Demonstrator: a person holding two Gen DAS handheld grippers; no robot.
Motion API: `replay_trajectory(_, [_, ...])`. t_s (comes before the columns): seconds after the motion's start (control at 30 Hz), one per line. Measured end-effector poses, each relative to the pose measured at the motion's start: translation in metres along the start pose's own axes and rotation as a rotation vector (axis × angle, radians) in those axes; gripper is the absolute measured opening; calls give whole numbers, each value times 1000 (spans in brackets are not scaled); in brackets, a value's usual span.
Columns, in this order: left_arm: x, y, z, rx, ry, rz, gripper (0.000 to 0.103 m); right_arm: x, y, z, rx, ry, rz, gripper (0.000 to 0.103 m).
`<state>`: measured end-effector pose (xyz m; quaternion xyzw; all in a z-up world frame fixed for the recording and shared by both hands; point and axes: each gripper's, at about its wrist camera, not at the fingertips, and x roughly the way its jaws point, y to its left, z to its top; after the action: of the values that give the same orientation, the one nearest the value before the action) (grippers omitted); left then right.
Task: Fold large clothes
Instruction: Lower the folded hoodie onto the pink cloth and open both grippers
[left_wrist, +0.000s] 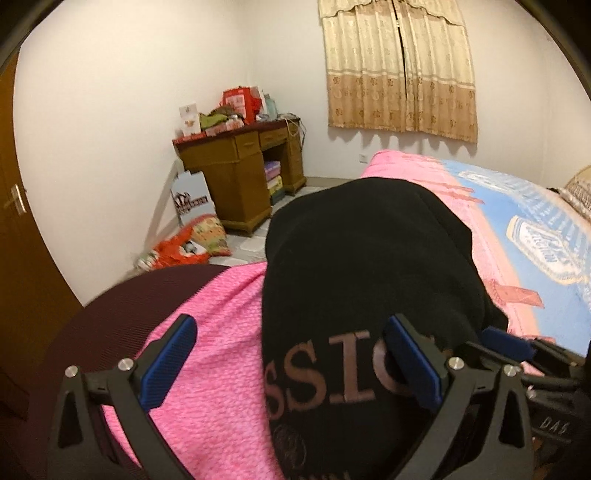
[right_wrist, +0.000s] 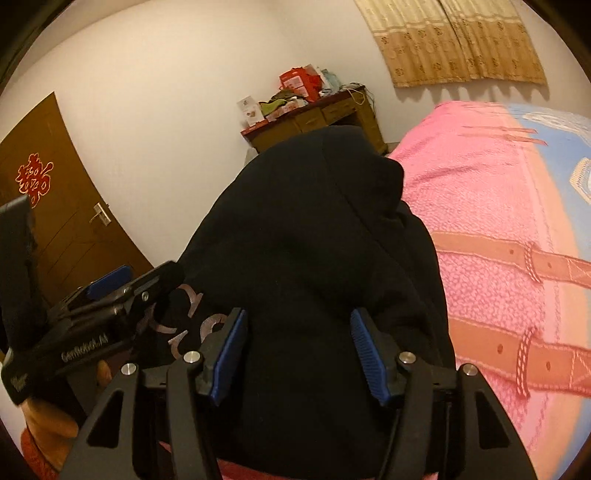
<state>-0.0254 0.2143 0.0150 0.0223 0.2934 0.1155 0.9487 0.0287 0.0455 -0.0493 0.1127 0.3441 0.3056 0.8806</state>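
A bed (left_wrist: 229, 295) under a pink and blue blanket (right_wrist: 498, 229) fills the right and near part of both views, its near edge cut off by the frame. On it lies a black garment (left_wrist: 369, 266), bunched into a mound. Pale lettering on its near end is only partly readable, with the rest folded under or covered by the tools. How the garment is folded cannot be made out. Far off, a wooden desk (left_wrist: 243, 170) piled with boxes stands in the corner, and the mound hides part of it in the right wrist view. Curtains (left_wrist: 399, 70) hang above.

The left gripper (left_wrist: 291, 362) stands spread wide; its right finger is over the cloth, its left over the blanket, nothing pinched. The right gripper (right_wrist: 299, 358) is half open, straddling the dark fabric. Whether its pads press the fabric I cannot tell.
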Motion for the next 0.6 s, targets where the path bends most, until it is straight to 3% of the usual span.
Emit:
replay_trajectory(0.2, [-20, -3, -11, 40, -15, 56, 103, -45, 12, -4, 77, -49, -28, 65])
replay_trajectory(0.37, [-34, -1, -19, 40, -20, 72, 103, -87, 27, -19, 71, -140, -117, 74])
replay_trajectory(0.6, [-52, -6, -24, 32, -24, 69, 103, -123, 47, -30, 42, -208, -152, 81])
